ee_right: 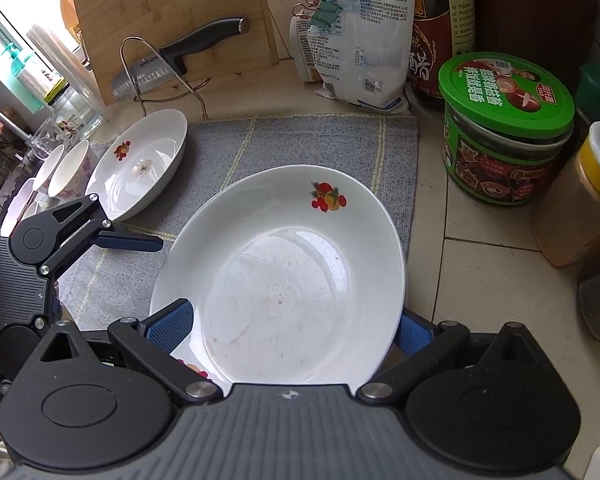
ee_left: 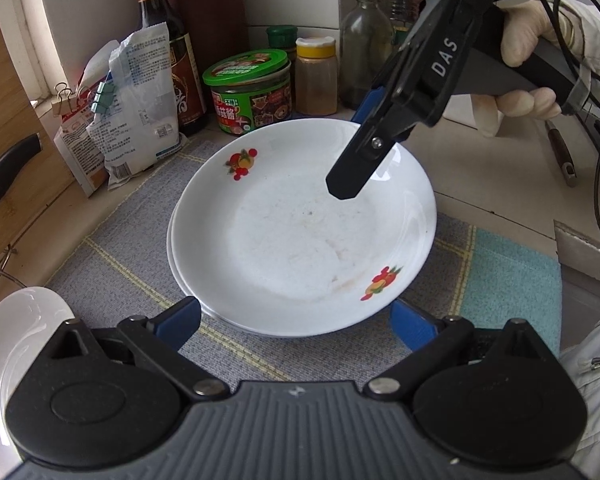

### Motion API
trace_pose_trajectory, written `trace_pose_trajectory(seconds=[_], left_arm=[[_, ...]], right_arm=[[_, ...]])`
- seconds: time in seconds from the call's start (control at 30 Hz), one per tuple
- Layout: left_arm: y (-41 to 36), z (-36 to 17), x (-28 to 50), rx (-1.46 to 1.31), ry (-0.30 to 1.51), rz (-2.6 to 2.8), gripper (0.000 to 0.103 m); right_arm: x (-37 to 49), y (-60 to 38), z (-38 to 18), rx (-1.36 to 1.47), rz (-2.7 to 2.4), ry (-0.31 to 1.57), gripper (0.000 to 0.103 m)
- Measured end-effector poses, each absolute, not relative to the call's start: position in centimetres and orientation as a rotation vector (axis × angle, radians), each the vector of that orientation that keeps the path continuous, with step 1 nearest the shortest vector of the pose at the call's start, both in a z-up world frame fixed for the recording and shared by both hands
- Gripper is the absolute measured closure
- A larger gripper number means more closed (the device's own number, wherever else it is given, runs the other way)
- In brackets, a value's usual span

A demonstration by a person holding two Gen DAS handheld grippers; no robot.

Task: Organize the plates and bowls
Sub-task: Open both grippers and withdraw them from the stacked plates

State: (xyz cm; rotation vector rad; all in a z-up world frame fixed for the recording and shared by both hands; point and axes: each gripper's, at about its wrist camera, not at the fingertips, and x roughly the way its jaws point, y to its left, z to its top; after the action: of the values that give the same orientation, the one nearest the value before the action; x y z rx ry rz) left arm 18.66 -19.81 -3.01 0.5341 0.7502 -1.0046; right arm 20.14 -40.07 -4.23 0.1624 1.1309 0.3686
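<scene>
A white plate with fruit decals [ee_left: 300, 232] lies on top of another plate on the grey mat [ee_left: 132, 264]. My left gripper [ee_left: 296, 320] is open, its blue pads on either side of the plate's near rim. My right gripper [ee_left: 360, 136] is open over the plate's far rim, one finger above the plate and one behind it. In the right wrist view the same plate [ee_right: 284, 280] fills the space between the right gripper's open fingers [ee_right: 288, 332]. A third decal plate [ee_right: 140, 164] lies at the mat's left, and the left gripper [ee_right: 132, 242] shows beside it. White bowls [ee_right: 68, 168] stand further left.
A green-lidded jar [ee_left: 248, 88], spice jars [ee_left: 316, 76], dark bottles [ee_left: 172, 40] and clipped bags [ee_left: 136, 100] crowd the counter behind the mat. A wooden board with a knife [ee_right: 180, 52] leans at the back left. A teal cloth [ee_left: 512, 276] lies right of the mat.
</scene>
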Motion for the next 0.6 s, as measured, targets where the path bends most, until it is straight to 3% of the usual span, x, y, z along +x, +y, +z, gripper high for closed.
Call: trace_pose_trajectory(seconds=[0.6], left_arm=[[-15.7, -1.6, 17.8, 0.333, 0.815, -0.716, 0.003]], right_arm=[[18.4, -38.3, -3.0, 0.135, 0.430, 1.044, 0.000]])
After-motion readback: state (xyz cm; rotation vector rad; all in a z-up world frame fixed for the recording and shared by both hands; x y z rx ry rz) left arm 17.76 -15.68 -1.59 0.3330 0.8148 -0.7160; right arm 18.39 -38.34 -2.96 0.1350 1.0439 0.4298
